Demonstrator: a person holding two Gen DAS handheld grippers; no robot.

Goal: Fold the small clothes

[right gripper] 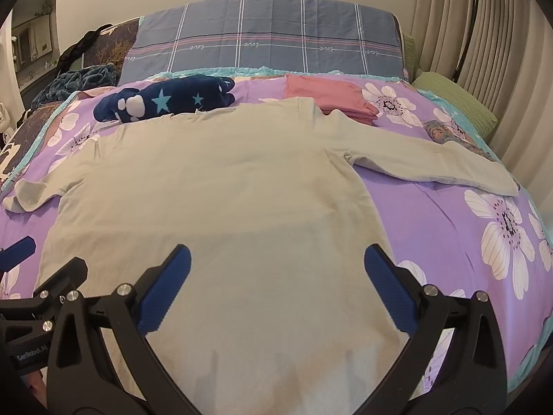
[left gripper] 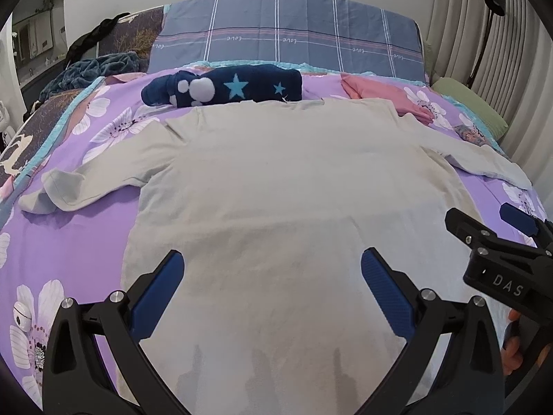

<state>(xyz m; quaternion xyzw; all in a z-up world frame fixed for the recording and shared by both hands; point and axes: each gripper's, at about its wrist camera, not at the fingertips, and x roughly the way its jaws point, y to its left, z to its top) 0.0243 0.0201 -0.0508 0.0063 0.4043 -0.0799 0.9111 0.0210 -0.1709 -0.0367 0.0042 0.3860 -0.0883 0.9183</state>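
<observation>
Purple floral bedspread carries a pale shirt laid flat, sleeves out. Left gripper and right gripper hover over its hem, both spread wide, holding nothing.

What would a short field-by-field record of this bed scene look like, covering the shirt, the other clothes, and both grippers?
surface: purple floral bedspread
main garment: pale grey long-sleeved shirt, spread flat, sleeves out to both sides, not yet folded
far left item: navy star-patterned fleece garment, bundled just beyond the shirt's far edge
far right item: pink folded cloth, beyond the shirt's shoulder
left gripper: open, over the shirt's near part, holding nothing
right gripper: open, over the shirt's near part, holding nothing
background: blue-grey checked pillow
</observation>
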